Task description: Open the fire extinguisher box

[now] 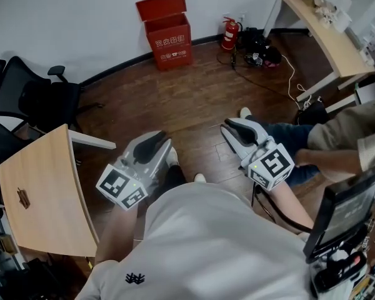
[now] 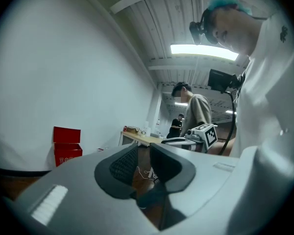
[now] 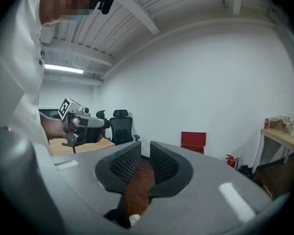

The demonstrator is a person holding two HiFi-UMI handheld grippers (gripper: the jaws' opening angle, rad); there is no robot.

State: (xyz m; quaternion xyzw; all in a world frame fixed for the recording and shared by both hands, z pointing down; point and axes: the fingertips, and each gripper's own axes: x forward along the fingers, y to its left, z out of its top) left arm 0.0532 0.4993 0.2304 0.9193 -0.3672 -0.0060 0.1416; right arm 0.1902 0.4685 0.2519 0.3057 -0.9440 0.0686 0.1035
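Note:
The red fire extinguisher box (image 1: 170,41) stands on the floor against the far wall, its lid (image 1: 161,6) raised upright. It shows small in the left gripper view (image 2: 67,148) and in the right gripper view (image 3: 193,142). Both grippers hang at waist height, well short of the box. My left gripper (image 1: 156,140) has its jaws a narrow gap apart (image 2: 143,148) with nothing between them. My right gripper (image 1: 237,127) is the same, its jaws slightly parted (image 3: 145,150) and empty.
A red fire extinguisher (image 1: 229,34) stands right of the box, beside black gear and cables (image 1: 256,47). A wooden table (image 1: 44,192) and black chairs (image 1: 31,92) are at the left. A desk (image 1: 325,36), a seated person (image 1: 344,136) and a monitor (image 1: 344,211) are at the right.

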